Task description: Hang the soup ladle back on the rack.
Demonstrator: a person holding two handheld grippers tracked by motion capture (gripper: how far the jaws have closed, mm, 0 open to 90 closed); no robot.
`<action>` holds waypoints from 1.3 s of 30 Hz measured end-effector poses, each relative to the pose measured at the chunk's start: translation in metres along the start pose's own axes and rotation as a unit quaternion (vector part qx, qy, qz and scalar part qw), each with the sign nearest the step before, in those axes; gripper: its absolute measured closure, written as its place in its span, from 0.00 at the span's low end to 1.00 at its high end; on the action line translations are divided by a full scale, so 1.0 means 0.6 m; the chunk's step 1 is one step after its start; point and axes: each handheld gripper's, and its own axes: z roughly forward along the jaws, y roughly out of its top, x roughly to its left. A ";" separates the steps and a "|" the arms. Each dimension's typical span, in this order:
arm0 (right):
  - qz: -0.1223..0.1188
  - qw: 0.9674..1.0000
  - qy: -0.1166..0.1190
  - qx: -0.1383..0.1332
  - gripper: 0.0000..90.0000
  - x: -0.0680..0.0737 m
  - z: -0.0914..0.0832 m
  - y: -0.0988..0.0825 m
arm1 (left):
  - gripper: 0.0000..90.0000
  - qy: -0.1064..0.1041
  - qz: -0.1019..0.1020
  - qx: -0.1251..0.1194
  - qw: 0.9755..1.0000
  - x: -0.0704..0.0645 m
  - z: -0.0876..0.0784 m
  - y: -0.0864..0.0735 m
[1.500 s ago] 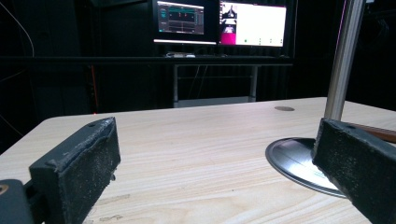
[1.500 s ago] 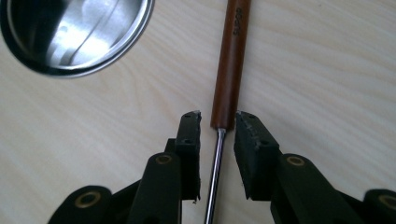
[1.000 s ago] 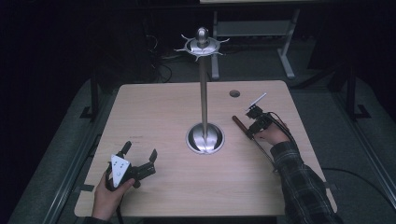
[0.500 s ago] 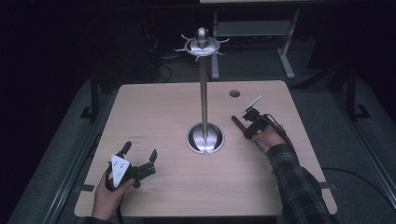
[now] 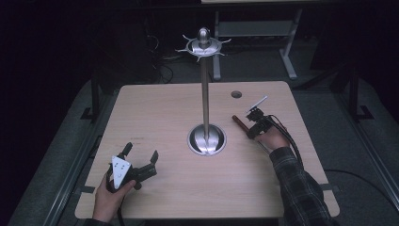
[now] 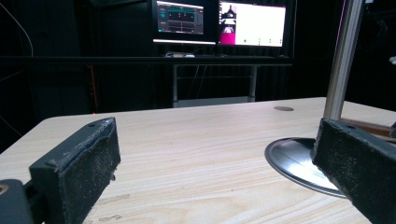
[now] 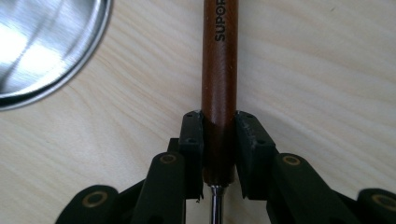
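The right gripper (image 7: pixel 219 140) has its two black jaws clamped on the brown wooden handle of a kitchen utensil (image 7: pixel 219 70), close to the end where the wood meets a thin steel shaft. The utensil lies flat on the pale wood-grain bench (image 5: pixel 164 113), to the right of the tall steel hanging stand (image 5: pixel 205 94), whose round polished base (image 5: pixel 206 140) sits near the bench's middle. In the high view the right gripper (image 5: pixel 254 123) comes down on the handle from above.

The step in hand looks like securing the grip before lifting. To do it well, the jaws should press squarely on the round handle so it cannot roll or pivot. Since the hold is near one end, the long free part of the handle may droop, so a slow, level lift is wise. The base lies just beside, so the lift should go straight up, clear of it.

The left gripper (image 5: pixel 136 165) rests near the bench's front left corner, its jaws wide apart with nothing between them.

The bench top is smooth, with a small round cable hole (image 5: pixel 236 94) toward its far edge. The room is dark; two lit monitors (image 6: pixel 219 23) glow behind the bench, and grey carpet surrounds it.
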 end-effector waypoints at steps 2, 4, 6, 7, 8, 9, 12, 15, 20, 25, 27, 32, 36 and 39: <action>-0.002 1.000 0.002 -0.013 0.81 -0.002 -0.010 -0.001 | 0.00 0.000 0.000 -0.001 1.000 0.000 0.000 0.000; 0.000 1.000 0.007 -0.028 0.82 -0.003 -0.023 -0.004 | 0.00 0.000 -0.001 -0.003 1.000 -0.001 0.000 0.000; 0.004 0.999 0.009 -0.048 0.82 -0.004 -0.037 -0.008 | 0.00 0.000 0.000 -0.001 1.000 0.000 0.000 0.000; 0.002 0.998 0.012 -0.058 0.82 -0.005 -0.044 -0.010 | 0.00 0.000 -0.001 -0.001 1.000 0.000 0.000 0.000; -0.001 0.997 0.014 -0.071 0.82 -0.006 -0.052 -0.012 | 0.00 0.001 -0.001 -0.001 1.000 0.000 0.000 0.000; 0.000 0.996 0.017 -0.083 0.82 -0.007 -0.059 -0.015 | 0.00 0.001 -0.002 -0.001 1.000 0.000 0.000 0.000; 0.007 0.993 0.018 -0.113 0.82 -0.009 -0.084 -0.022 | 0.00 0.001 -0.001 -0.001 1.000 0.000 0.000 0.000; 0.006 0.990 0.020 -0.141 0.82 -0.010 -0.105 -0.030 | 0.00 0.001 -0.001 -0.001 1.000 -0.001 0.000 0.000; 0.006 0.983 0.022 -0.183 0.82 -0.013 -0.127 -0.052 | 0.00 0.001 -0.002 -0.001 1.000 0.001 0.000 0.000; 0.009 0.977 0.024 -0.210 0.82 -0.015 -0.142 -0.067 | 0.00 0.000 -0.001 0.000 1.000 0.000 0.000 0.000; 0.011 0.975 0.027 -0.218 0.82 -0.015 -0.146 -0.069 | 0.00 0.000 -0.001 0.000 1.000 0.001 0.001 0.000; 0.014 0.963 0.037 -0.265 0.82 -0.019 -0.168 -0.086 | 0.00 0.000 -0.001 0.000 1.000 0.001 0.000 0.000; 0.014 0.957 0.041 -0.288 0.82 -0.023 -0.180 -0.096 | 0.00 0.000 -0.002 -0.001 1.000 0.000 0.000 0.000; 0.017 0.952 0.050 -0.301 0.82 -0.026 -0.187 -0.102 | 0.00 0.000 -0.001 0.000 1.000 0.000 0.000 0.000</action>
